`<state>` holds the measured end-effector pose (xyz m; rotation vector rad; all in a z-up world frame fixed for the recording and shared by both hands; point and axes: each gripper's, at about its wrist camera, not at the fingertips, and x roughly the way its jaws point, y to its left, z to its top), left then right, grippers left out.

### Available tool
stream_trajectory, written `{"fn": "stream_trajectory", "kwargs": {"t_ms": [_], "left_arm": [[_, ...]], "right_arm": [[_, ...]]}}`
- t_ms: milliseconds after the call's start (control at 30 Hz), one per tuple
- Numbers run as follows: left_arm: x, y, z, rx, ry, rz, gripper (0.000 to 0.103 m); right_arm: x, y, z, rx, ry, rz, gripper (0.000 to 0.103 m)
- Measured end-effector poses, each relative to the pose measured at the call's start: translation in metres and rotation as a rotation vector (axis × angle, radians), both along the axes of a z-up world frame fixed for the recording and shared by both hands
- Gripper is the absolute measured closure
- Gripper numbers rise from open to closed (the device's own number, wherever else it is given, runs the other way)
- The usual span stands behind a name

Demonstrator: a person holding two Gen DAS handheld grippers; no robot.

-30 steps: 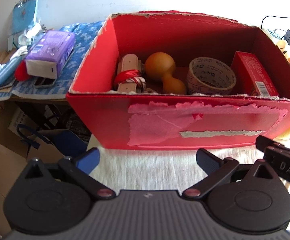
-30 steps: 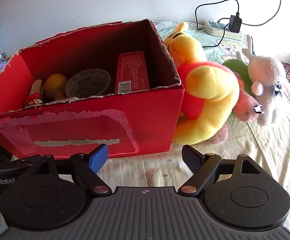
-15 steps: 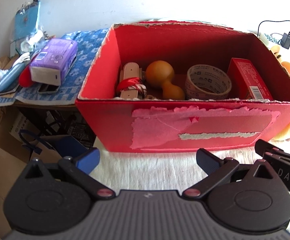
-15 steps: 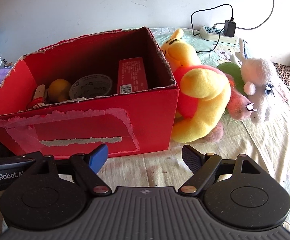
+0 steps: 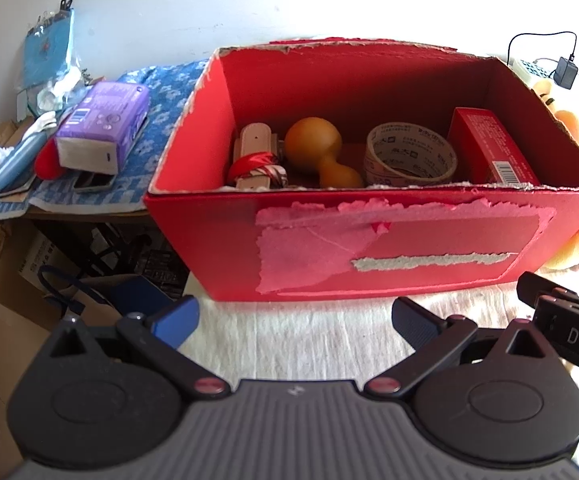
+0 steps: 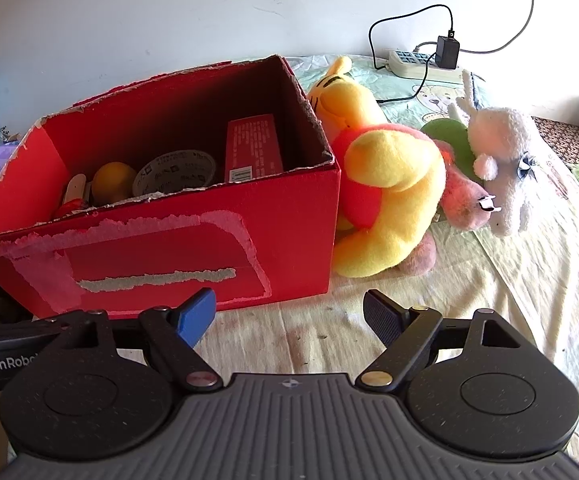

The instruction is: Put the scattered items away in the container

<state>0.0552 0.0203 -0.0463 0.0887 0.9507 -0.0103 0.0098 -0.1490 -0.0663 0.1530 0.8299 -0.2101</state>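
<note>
Red cardboard box [image 5: 389, 248] sits on the cloth-covered surface [image 6: 509, 280], holding tape roll [image 5: 411, 158], gourd [image 5: 321, 150] and carton [image 5: 493, 152]; both tools, left [image 5: 295, 320] and right [image 6: 289, 312], have drawn back, jaws apart and empty, suggesting tidying is finished

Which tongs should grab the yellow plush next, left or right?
Right, probably. The right tongs are open and empty, and the yellow plush lies just ahead to their right, against the red box. The left tongs, also open, face the box's front wall with the plush barely in view.
</note>
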Motion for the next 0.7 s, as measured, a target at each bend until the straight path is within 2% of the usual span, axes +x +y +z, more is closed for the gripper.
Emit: {"fn": "stream_trajectory", "kwargs": {"t_ms": [700], "left_arm": [[0.0045, 0.0043, -0.0039, -0.008, -0.031, 0.039, 0.002]], "right_arm": [[0.0060, 0.0053, 0.0028, -0.016, -0.014, 0.021, 0.020]]}}
